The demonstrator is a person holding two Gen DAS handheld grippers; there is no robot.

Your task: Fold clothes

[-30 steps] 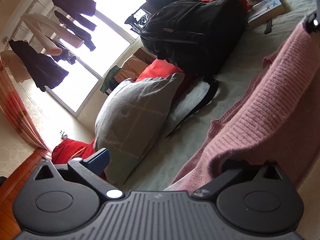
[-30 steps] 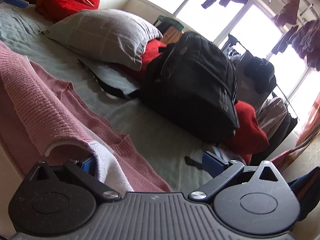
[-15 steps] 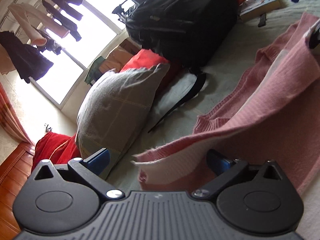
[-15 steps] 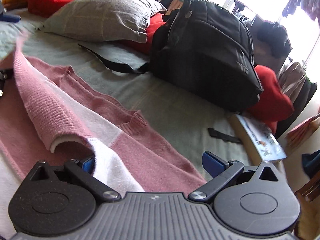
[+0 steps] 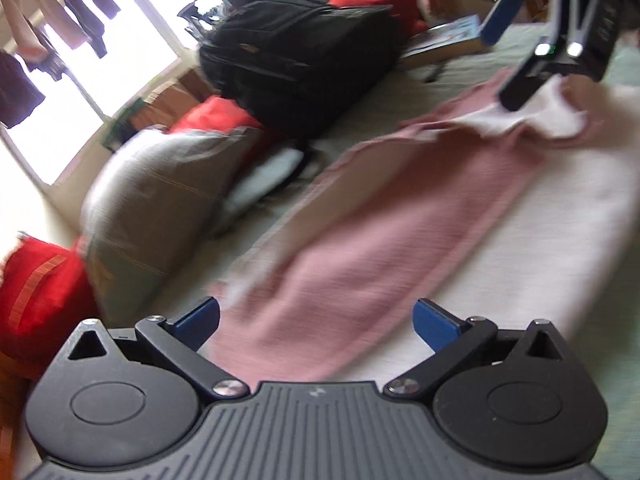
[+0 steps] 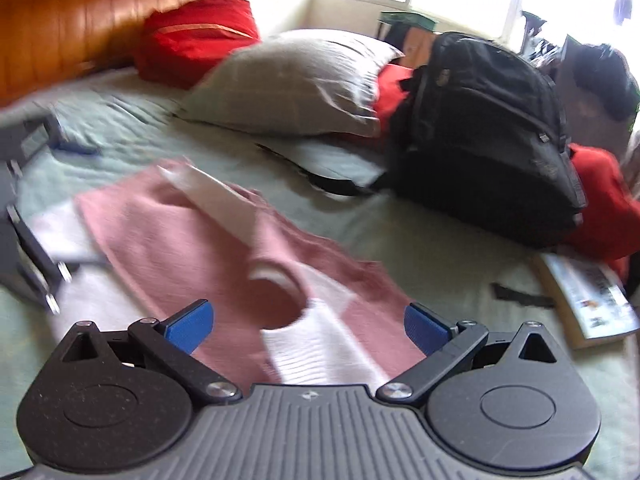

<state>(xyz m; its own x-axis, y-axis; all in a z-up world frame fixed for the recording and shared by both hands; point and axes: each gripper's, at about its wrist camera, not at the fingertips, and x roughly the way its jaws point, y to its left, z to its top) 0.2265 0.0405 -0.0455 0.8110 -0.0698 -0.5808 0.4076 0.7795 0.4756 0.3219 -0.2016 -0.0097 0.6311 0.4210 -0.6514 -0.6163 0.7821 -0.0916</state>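
Observation:
A pink and white knit sweater (image 5: 380, 220) lies spread flat on the bed, with a long pink strip folded over a white part. In the left wrist view my left gripper (image 5: 318, 322) is open just above the sweater's near end, nothing between its blue pads. My right gripper (image 5: 516, 56) hovers over the far end, open. In the right wrist view the sweater (image 6: 180, 248) shows its round neck opening (image 6: 276, 300) just beyond my open right gripper (image 6: 309, 326). The left gripper (image 6: 28, 208) is a blur at the left edge.
A black backpack (image 6: 480, 140), a grey pillow (image 6: 296, 84) and red cushions (image 6: 196, 40) line the far side of the pale green bed cover (image 6: 440, 248). A book (image 6: 588, 296) and a dark strap (image 6: 520, 296) lie at the right. A wooden headboard (image 6: 60, 20) stands behind.
Both grippers have let go of the sweater's lifted fold and pulled back. The fold now lies flat on the bed, and both views are blurred by motion.

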